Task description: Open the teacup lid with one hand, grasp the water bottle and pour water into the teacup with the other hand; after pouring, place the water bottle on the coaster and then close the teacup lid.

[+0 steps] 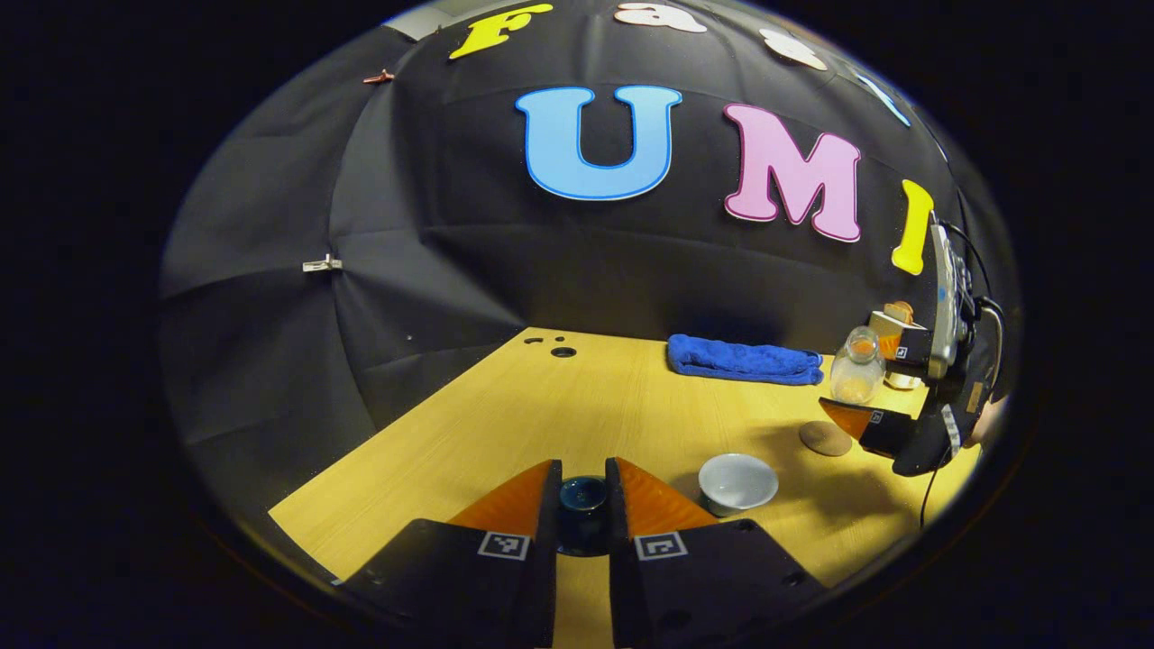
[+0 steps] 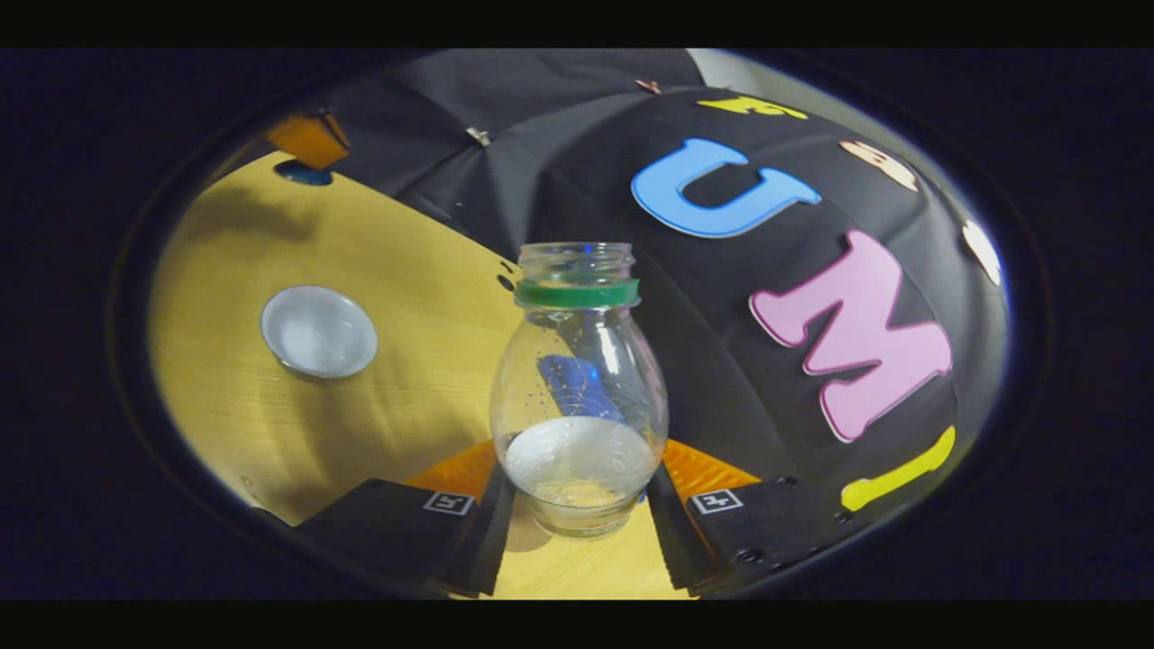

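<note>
Left gripper (image 1: pixel 582 505) fingers clamp the dark lid (image 1: pixel 582 498); the open teacup (image 1: pixel 737 481) sits beside them on the surface (image 1: pixel 577 406).

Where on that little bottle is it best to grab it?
Low on the round belly of the bottle, one finger on each side, coming in level from its side. The neck above the green ring is narrow, and the mouth is open, so the top must stay free for pouring into the cup.

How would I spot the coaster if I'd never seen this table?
Start at the wooden table and find the blue towel by the back wall. Nearer than it, beside the white teacup, lies the coaster: a flat brown disc, with nothing on it.
</note>
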Demonstrator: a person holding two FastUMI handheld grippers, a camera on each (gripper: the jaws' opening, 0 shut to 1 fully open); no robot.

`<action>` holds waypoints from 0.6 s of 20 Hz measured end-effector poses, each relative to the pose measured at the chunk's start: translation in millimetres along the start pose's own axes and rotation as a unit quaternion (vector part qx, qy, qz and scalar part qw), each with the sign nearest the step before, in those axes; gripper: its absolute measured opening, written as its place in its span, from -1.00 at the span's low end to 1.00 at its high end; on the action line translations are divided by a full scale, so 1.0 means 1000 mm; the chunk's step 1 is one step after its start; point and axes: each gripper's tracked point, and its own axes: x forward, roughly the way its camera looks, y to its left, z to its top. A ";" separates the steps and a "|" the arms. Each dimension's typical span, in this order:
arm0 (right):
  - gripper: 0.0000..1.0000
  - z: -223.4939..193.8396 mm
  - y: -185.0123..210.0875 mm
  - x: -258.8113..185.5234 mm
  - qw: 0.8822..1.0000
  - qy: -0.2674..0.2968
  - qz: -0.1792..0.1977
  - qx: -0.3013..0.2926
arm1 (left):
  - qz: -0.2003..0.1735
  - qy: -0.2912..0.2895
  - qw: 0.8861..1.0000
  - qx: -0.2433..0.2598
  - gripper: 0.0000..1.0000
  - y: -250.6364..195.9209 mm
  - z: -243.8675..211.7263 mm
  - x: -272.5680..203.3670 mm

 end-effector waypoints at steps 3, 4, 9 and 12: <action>0.43 0.009 0.013 0.008 0.999 -0.016 -0.002 -0.051 | -0.007 0.004 1.000 -0.001 -0.51 0.001 -0.006 0.000; 0.43 0.014 0.014 0.009 0.997 -0.025 -0.011 -0.074 | -0.008 0.008 1.000 0.000 -0.51 0.001 -0.009 -0.001; 0.43 0.020 0.032 0.020 0.992 -0.042 -0.007 -0.119 | -0.014 0.015 1.000 -0.007 -0.51 -0.002 -0.007 -0.003; 0.43 0.016 0.034 0.024 0.988 -0.041 -0.015 -0.145 | -0.025 0.010 1.000 -0.007 -0.45 -0.007 -0.004 -0.001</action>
